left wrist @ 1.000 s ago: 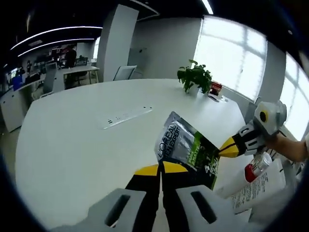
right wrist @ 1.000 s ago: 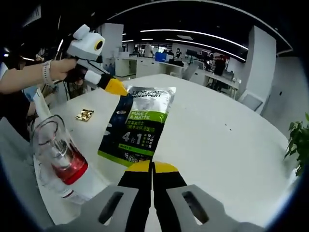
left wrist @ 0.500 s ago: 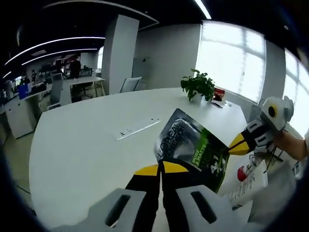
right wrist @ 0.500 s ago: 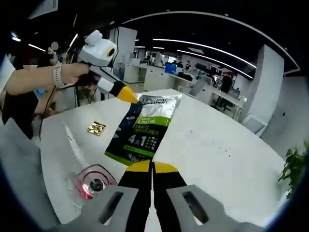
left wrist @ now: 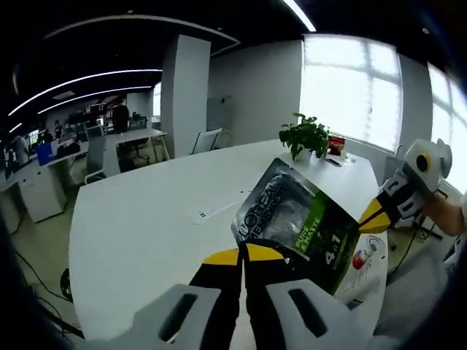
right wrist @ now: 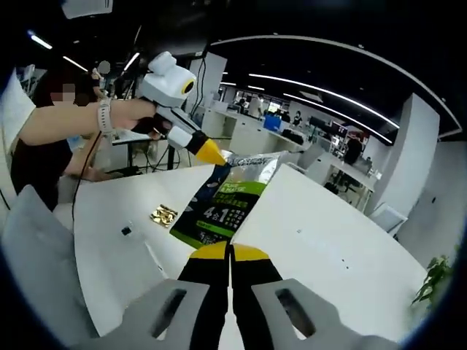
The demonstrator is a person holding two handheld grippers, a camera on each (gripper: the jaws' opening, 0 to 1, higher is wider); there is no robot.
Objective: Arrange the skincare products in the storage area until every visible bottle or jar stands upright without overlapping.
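White table (left wrist: 139, 233): both grippers' jaws clamped on the pouch (left wrist: 295, 230), gold wrapper (right wrist: 163, 215) rightward, plant (left wrist: 306, 135) leftward.

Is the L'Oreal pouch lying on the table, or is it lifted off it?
Lifted. The pouch hangs stretched above the white table between both grippers: the left gripper pinches one end, the right gripper the other.

Pouch (left wrist: 295, 230) — "L'OREAL MEN EXPERT" on the silver top, "PURE & MATTE" on its green band, big "4 in 1" on the dark part. Right gripper view — pouch (right wrist: 226, 208) reads "4 in 1"; smaller print unreadable.
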